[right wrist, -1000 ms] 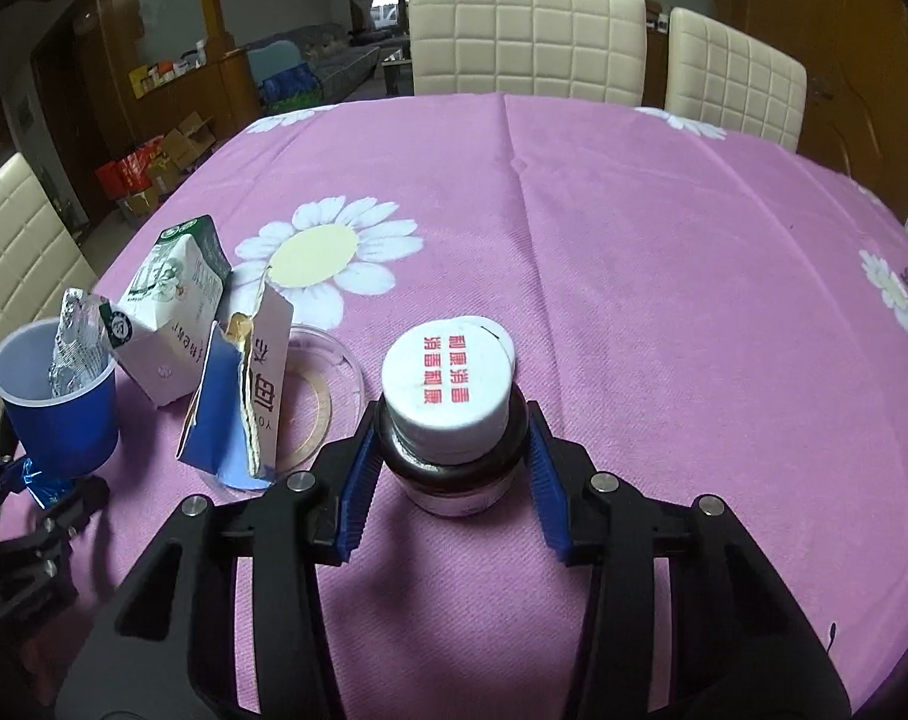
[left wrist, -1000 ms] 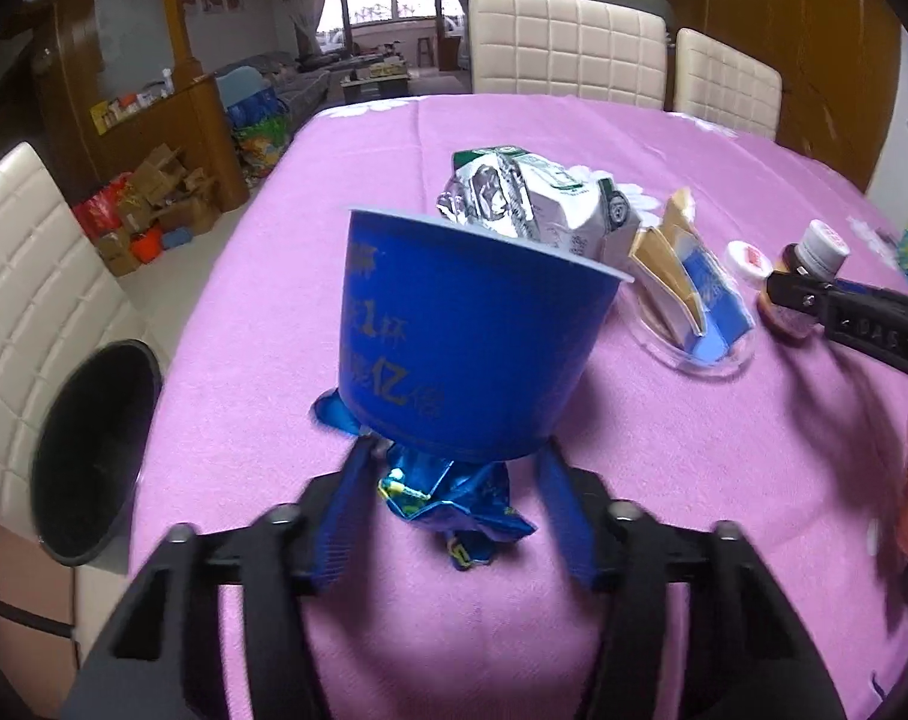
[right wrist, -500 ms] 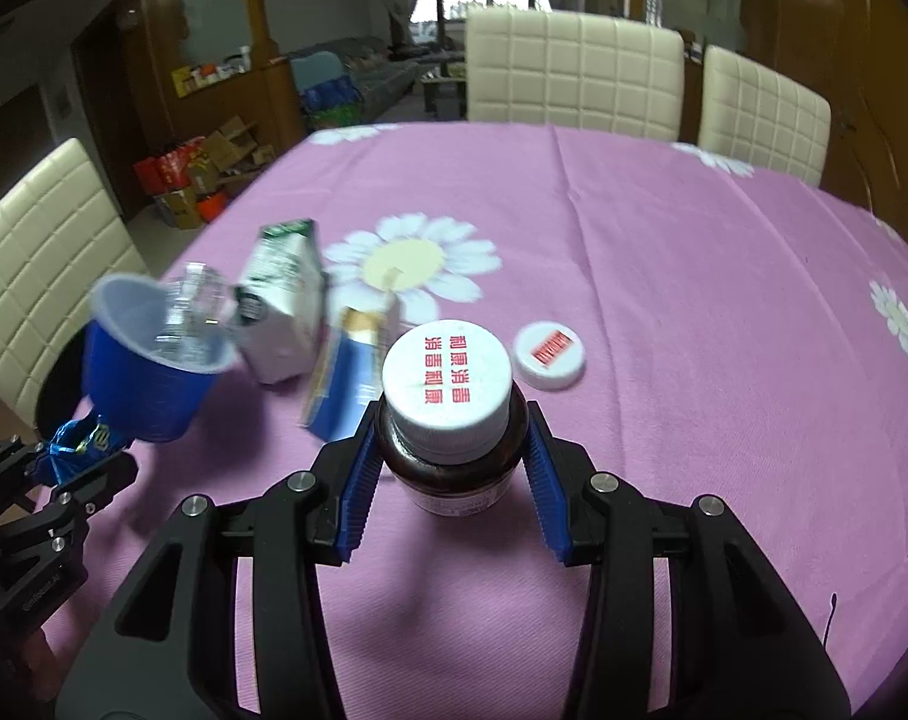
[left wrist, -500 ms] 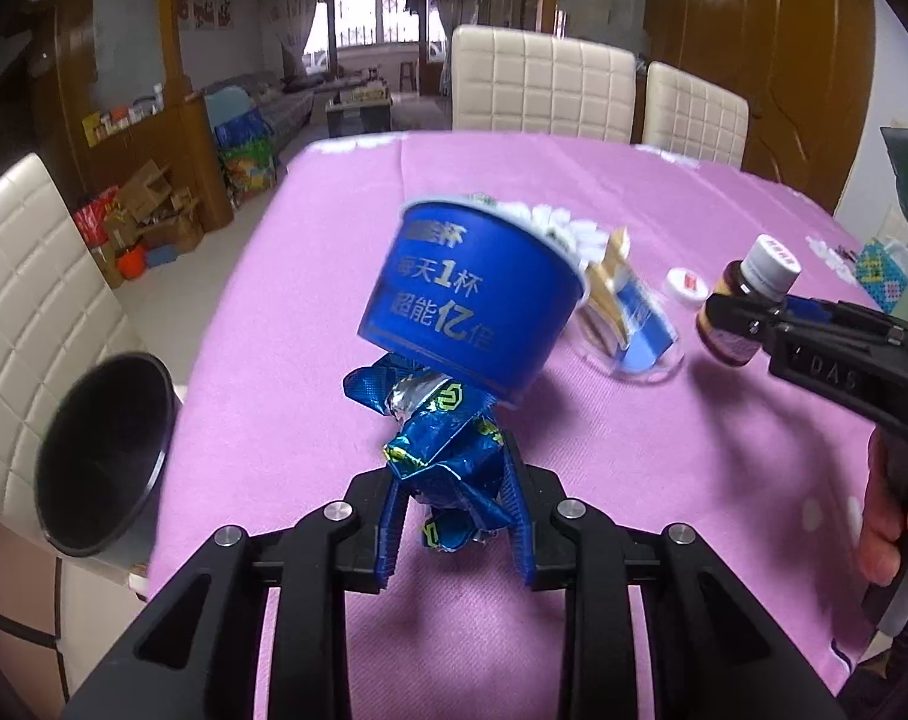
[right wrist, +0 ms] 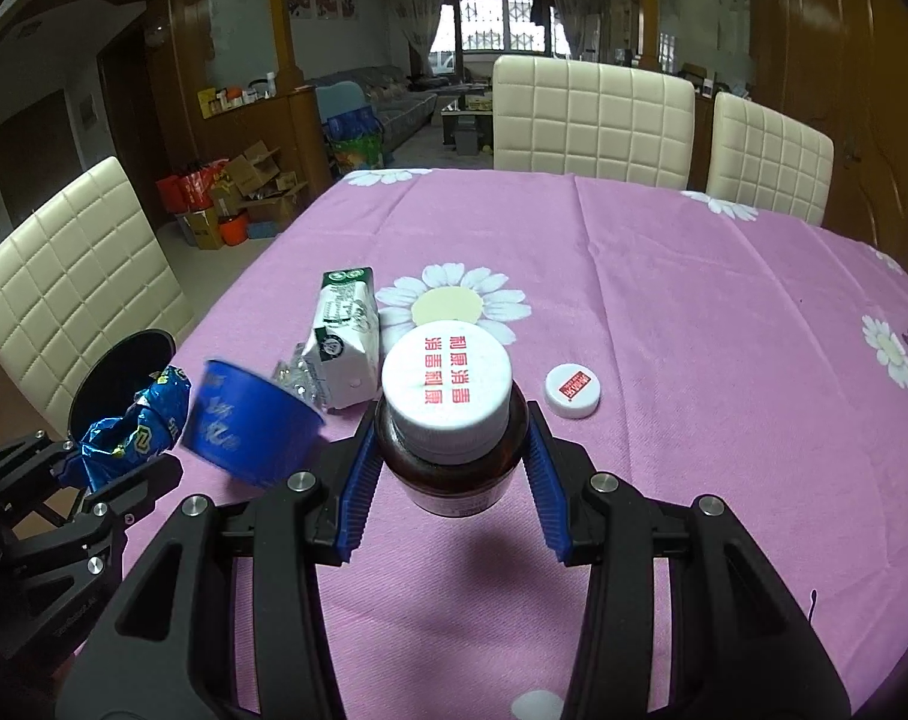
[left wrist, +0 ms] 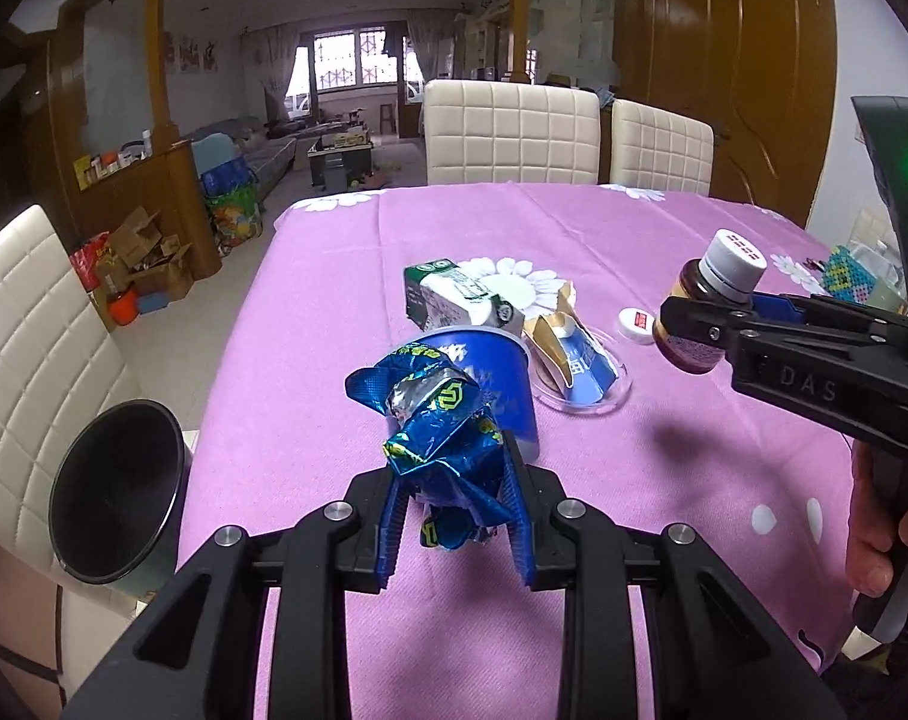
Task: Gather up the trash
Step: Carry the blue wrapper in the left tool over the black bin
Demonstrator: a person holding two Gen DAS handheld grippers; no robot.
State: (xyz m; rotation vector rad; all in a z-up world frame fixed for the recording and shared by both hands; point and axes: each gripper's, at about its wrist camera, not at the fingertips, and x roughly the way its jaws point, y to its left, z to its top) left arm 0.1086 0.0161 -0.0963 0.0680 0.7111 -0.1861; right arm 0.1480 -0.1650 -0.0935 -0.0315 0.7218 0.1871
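Note:
My left gripper (left wrist: 454,498) is shut on a crumpled blue foil wrapper (left wrist: 439,426) and holds it above the purple tablecloth; the wrapper also shows in the right wrist view (right wrist: 136,426). A blue plastic cup (left wrist: 496,372) with foil inside tips over just behind the wrapper (right wrist: 247,429). My right gripper (right wrist: 448,480) is shut on a brown bottle (right wrist: 448,450) with a white cap, lifted off the table; the bottle also shows in the left wrist view (left wrist: 709,315). A black bin (left wrist: 115,492) stands at the table's left edge.
On the table (right wrist: 694,312) lie a white and green milk carton (right wrist: 343,336), a torn blue carton on a clear lid (left wrist: 574,360) and a loose white cap (right wrist: 572,391). Cream chairs (right wrist: 592,120) stand around the table.
My left gripper closed on the wrapper and lifted it; the blue cup that stood on it tipped over and fell. My right gripper lifted the bottle off the table.

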